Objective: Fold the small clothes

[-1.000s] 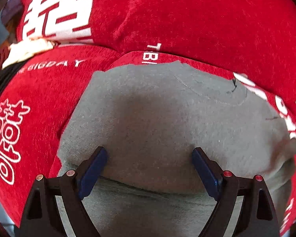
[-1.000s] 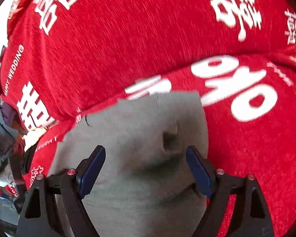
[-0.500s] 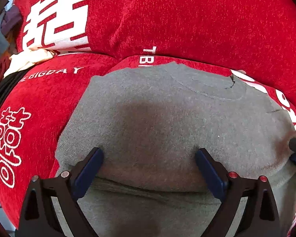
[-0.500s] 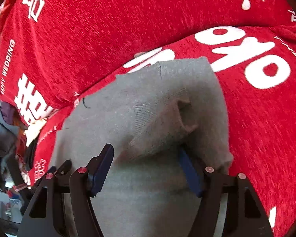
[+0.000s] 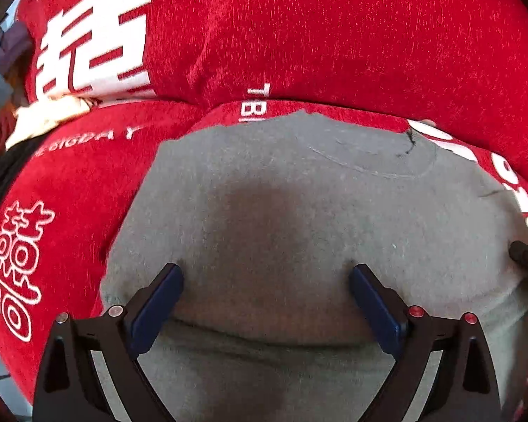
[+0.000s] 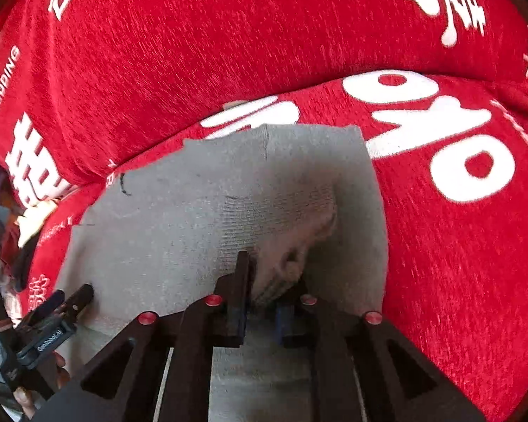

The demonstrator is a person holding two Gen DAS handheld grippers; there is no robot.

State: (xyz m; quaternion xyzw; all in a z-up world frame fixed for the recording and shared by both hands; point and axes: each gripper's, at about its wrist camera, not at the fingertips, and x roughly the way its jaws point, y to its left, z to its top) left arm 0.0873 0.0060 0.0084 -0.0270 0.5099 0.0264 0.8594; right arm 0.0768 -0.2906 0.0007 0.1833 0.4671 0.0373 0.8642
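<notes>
A small grey knitted garment (image 5: 281, 193) lies flat on a red cloth. My left gripper (image 5: 265, 270) stands wide open over its near part, both blue pads resting on the knit with flat fabric between them. In the right wrist view the same garment (image 6: 165, 218) has a ribbed cuff (image 6: 281, 211) bunched up at its right side. My right gripper (image 6: 264, 276) is closing, and its pads pinch that bunched cuff. The left gripper's fingers (image 6: 77, 295) show at the lower left of that view.
The red cloth (image 5: 334, 35) with white characters covers a cushioned seat and its backrest (image 6: 193, 52) behind the garment. A cream cloth (image 5: 42, 119) and dark clothes lie at the far left. A person's hand (image 6: 58, 362) holds the left tool.
The right gripper's jaws went from wide apart to narrow, gathering the cuff into a raised fold between them. The left gripper stayed open in place.
</notes>
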